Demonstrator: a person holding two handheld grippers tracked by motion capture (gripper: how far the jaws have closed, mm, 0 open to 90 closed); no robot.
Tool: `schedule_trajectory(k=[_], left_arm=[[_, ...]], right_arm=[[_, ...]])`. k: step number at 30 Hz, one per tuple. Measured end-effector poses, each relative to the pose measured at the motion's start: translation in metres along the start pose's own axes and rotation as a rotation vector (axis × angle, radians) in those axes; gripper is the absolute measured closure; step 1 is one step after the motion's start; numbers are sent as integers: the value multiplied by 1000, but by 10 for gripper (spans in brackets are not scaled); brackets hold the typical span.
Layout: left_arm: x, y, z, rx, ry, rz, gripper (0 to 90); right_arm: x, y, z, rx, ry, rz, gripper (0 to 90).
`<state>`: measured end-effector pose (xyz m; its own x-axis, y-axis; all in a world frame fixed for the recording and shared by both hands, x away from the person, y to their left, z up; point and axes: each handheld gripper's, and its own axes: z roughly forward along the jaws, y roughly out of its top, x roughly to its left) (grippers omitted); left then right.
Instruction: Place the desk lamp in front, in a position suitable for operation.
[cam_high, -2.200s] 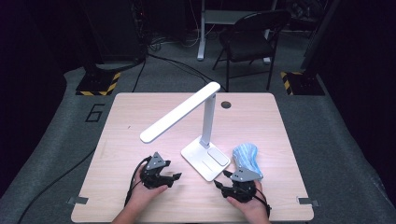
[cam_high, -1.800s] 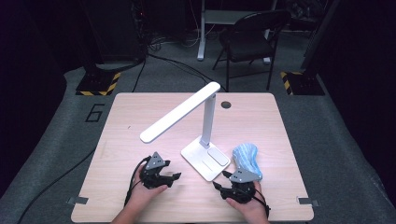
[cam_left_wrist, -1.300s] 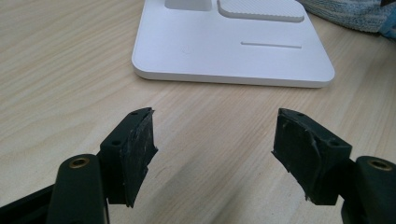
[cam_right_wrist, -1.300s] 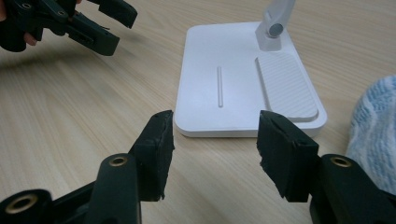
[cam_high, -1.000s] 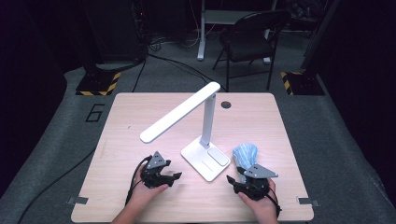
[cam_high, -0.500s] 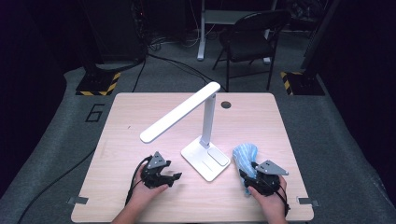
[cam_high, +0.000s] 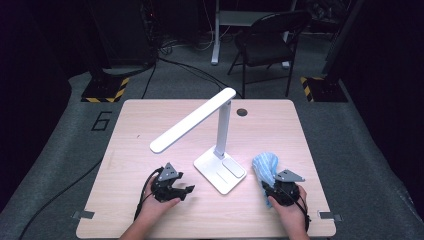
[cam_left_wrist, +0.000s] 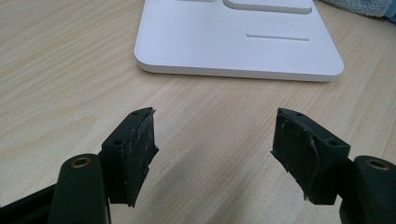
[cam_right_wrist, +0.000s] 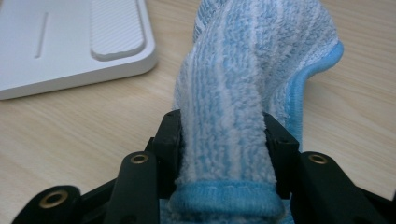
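A white desk lamp (cam_high: 220, 170) stands mid-table, its long head (cam_high: 192, 127) slanting down to the left. A blue striped cloth (cam_high: 263, 165) lies bunched just right of the lamp's base. My right gripper (cam_high: 269, 186) sits at the cloth's near end. Its jaws have just been closing, and in the right gripper view both pads press a fold of the cloth (cam_right_wrist: 243, 70) held in the right gripper (cam_right_wrist: 223, 140). My left gripper (cam_high: 184, 190) rests on the table left of the base. The left gripper (cam_left_wrist: 215, 149) is open and empty, facing the lamp base (cam_left_wrist: 233, 46).
The wooden table (cam_high: 150, 220) ends just behind both hands. A small round hole (cam_high: 242, 112) sits near its far edge. Beyond the table stand a dark chair (cam_high: 270, 40) and a black stand with striped tape (cam_high: 105, 90).
The right gripper has shifted to the right and swung round to the cloth's near end, and its jaws now clamp the cloth. The left gripper has stayed put.
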<state>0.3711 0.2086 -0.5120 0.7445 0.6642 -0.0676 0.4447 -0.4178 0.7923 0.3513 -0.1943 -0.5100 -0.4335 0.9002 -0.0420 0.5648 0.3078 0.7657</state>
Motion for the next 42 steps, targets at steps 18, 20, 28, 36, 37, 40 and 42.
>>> schedule_trajectory(k=[18,20,28,36,37,40,42], left_arm=[[2,0,-1,7,3,6,299],[1,0,-1,1,8,4,299],[1,-1,0,-1,8,-5,299],[3,-1,-1,5,3,-8,299],[2,-1,0,-1,13,-10,301],[1,-1,0,6,3,-13,302],[1,1,-2,6,-2,-3,302]], right_arm=[[-38,-10,-8,-8,-130,137,532],[-37,-10,-9,-10,-130,141,497],[-30,-4,-21,-70,-138,140,426],[-5,22,-43,-152,-55,73,424],[4,31,-43,-166,-22,51,429],[16,43,-36,-167,49,23,439],[23,52,-29,-166,74,-4,446]])
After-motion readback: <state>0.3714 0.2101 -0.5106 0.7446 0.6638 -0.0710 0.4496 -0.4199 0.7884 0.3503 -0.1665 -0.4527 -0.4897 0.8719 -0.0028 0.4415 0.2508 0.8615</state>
